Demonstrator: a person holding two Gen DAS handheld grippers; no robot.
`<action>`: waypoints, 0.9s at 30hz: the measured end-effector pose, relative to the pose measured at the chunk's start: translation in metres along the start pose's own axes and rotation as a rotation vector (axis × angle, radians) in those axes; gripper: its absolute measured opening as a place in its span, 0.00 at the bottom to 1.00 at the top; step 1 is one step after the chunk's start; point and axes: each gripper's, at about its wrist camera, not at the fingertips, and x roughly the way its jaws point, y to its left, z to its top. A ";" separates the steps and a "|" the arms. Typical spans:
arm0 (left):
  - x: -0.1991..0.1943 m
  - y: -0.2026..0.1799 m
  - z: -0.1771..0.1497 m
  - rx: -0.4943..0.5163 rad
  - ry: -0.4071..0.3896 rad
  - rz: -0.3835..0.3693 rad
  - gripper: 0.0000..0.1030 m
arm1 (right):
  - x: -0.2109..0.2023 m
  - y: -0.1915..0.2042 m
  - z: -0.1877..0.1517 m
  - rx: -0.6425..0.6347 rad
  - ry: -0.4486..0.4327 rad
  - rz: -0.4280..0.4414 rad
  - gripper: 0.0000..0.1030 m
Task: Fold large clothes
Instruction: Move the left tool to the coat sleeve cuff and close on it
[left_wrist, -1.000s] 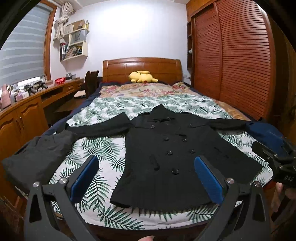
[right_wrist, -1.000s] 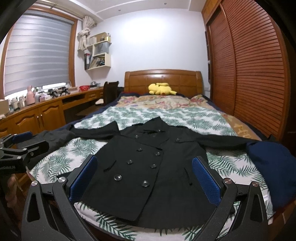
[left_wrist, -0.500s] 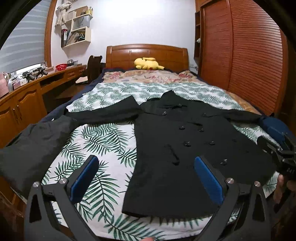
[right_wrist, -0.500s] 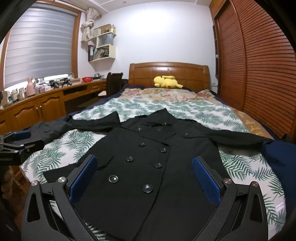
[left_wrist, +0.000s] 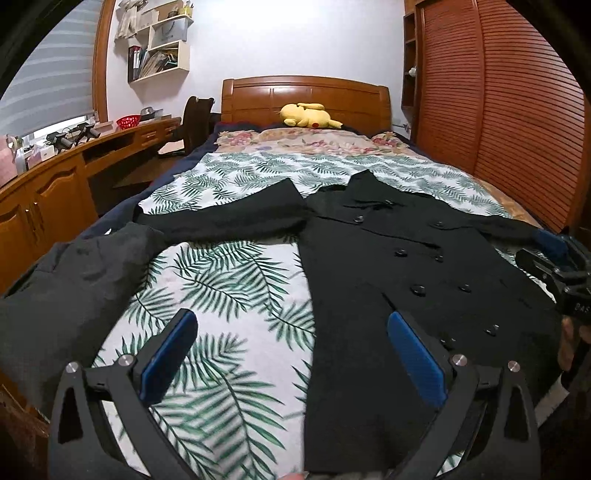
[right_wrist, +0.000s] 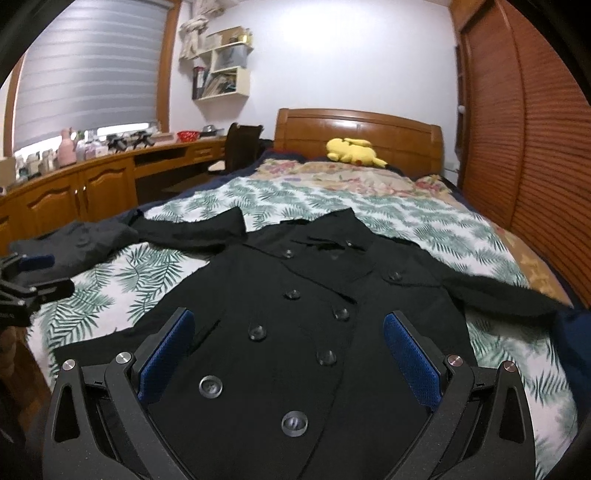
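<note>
Approach step, nothing grasped. Black double-breasted coat (right_wrist: 303, 325) lies flat, front up, on the bed (left_wrist: 236, 280), sleeves spread. Left gripper (left_wrist: 291, 354) gapes wide over the coat's left hem edge; right gripper (right_wrist: 288, 354) likewise spread, empty, above the buttons. Next, I judge: pinch a sleeve and fold inward.

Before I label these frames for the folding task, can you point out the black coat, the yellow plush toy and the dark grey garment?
black coat (right_wrist: 295, 317): right wrist view, on the buttoned front panel.
yellow plush toy (left_wrist: 306, 115): left wrist view, on its body.
dark grey garment (left_wrist: 70, 280): left wrist view, on its crumpled middle.
</note>
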 end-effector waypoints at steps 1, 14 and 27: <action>0.005 0.004 0.003 0.001 0.007 0.003 1.00 | 0.008 0.000 0.003 -0.014 0.006 0.000 1.00; 0.083 0.048 0.037 -0.013 0.128 -0.038 1.00 | 0.090 0.005 -0.011 -0.010 0.156 0.125 1.00; 0.173 0.085 0.079 -0.146 0.199 -0.046 1.00 | 0.115 0.006 -0.030 -0.009 0.253 0.127 1.00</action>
